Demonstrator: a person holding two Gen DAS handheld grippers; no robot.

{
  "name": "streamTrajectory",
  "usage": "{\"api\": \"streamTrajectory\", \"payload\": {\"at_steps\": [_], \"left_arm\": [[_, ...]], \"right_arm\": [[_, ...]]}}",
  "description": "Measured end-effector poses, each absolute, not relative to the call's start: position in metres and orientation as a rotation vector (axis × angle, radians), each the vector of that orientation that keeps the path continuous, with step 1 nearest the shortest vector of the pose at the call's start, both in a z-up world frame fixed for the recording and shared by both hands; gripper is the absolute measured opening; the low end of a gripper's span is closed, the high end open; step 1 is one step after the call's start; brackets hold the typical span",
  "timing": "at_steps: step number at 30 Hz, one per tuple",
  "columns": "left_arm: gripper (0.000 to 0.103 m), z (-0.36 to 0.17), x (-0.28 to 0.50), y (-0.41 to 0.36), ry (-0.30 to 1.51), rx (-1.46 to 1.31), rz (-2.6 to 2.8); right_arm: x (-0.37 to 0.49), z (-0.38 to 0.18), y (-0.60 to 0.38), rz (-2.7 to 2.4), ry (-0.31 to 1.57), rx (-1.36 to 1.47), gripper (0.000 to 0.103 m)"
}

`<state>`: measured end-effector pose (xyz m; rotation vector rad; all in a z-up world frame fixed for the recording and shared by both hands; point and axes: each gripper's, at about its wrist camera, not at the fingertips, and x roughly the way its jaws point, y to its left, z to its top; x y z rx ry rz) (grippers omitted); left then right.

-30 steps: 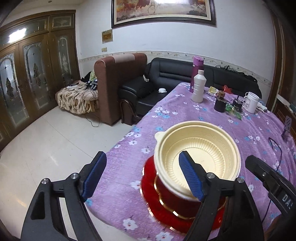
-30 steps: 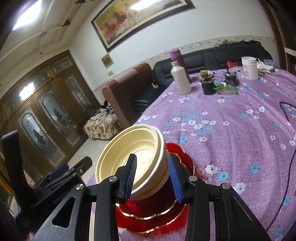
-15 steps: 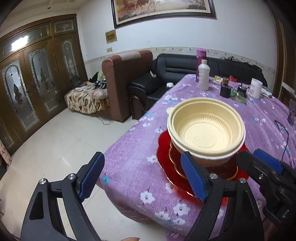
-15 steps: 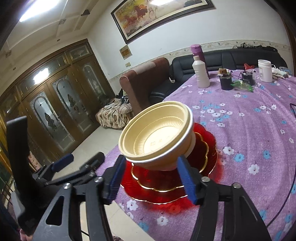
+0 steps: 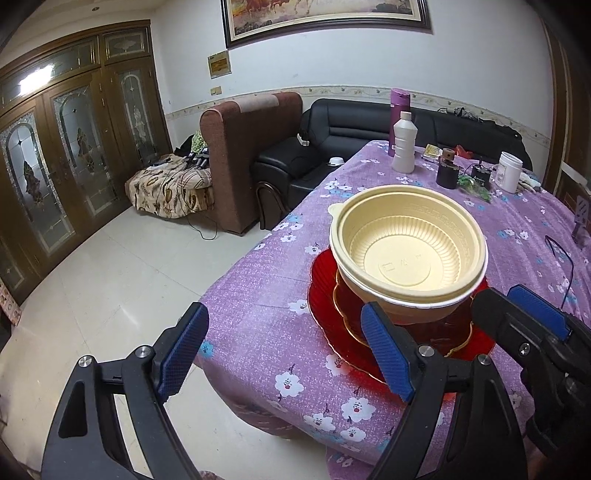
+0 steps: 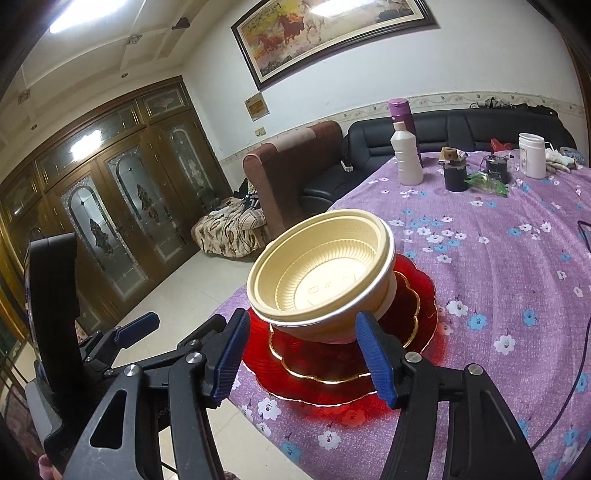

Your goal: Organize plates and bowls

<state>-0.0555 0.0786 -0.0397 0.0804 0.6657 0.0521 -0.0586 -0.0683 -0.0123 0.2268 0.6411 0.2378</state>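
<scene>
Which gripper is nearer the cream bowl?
Right. The right gripper sits open just short of the cream bowl, facing it; the left gripper is open, offset to the bowl's left.

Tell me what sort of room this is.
Most likely a home living-dining room: a black leather sofa and a brown armchair stand by a table under a flowered purple cloth, with a framed horse painting on the wall.

My left gripper (image 5: 284,350) and right gripper (image 6: 306,354) share one build: matte black angular arms with triangular cut-outs. Finger pads (image 5: 386,354) are ribbed blue. Round silver screws sit at the pivots.
</scene>
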Motion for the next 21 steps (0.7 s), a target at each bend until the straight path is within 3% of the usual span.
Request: {"api": "streamTrajectory", "payload": {"at_steps": [21], "left_arm": [[0.086, -0.030, -0.052, 0.064, 0.655, 0.080, 0.024]], "right_arm": [[-0.056, -0.005, -0.086, 0.204, 0.595, 0.269, 0.061]]}}
